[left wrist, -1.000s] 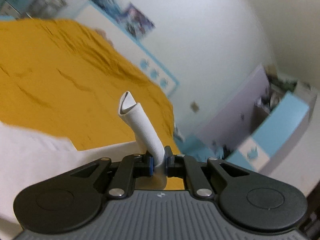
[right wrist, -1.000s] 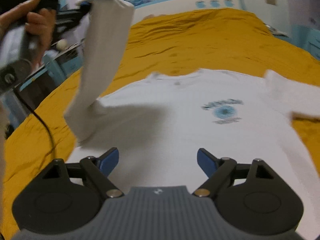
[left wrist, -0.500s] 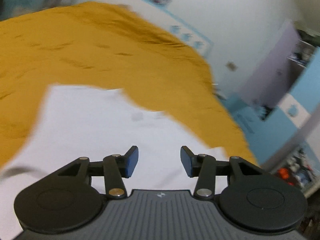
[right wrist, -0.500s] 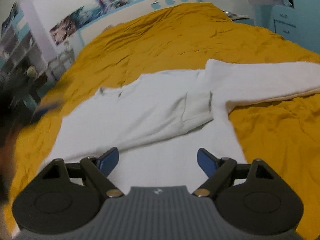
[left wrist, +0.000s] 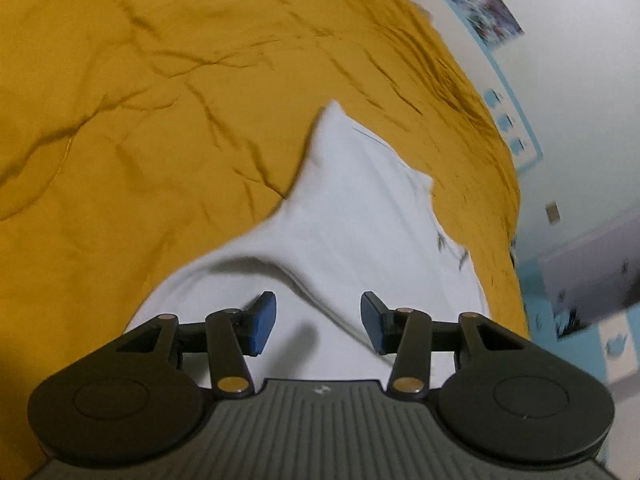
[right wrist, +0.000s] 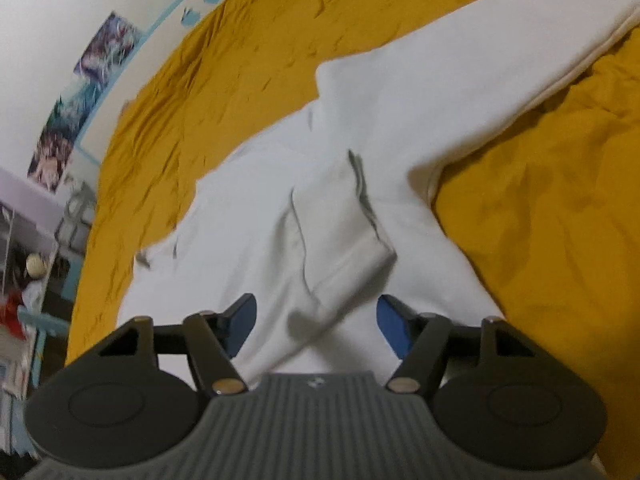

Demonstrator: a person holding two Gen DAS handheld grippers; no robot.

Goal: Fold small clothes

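Observation:
A white long-sleeved top (right wrist: 256, 220) lies flat on the yellow bedspread (right wrist: 540, 208). One sleeve (right wrist: 340, 240) is folded across its chest, with the cuff end toward the right. The other sleeve (right wrist: 500, 60) stretches out to the upper right. My right gripper (right wrist: 316, 318) is open and empty, just above the folded sleeve. In the left wrist view the top (left wrist: 360, 220) fills the middle, with a fold ridge running across it. My left gripper (left wrist: 318, 322) is open and empty, just above that cloth.
The yellow bedspread (left wrist: 140, 120) is wrinkled all round the top. A white wall with posters (right wrist: 88, 80) and a blue-edged headboard (left wrist: 516, 132) stands behind the bed. Shelves with clutter (right wrist: 24, 280) are at the left edge, blue and lilac cabinets (left wrist: 592, 280) at the right.
My left gripper let go of the sleeve it held up a second ago, and the sleeve now lies folded across the chest. Both grippers have dropped closer to the top.

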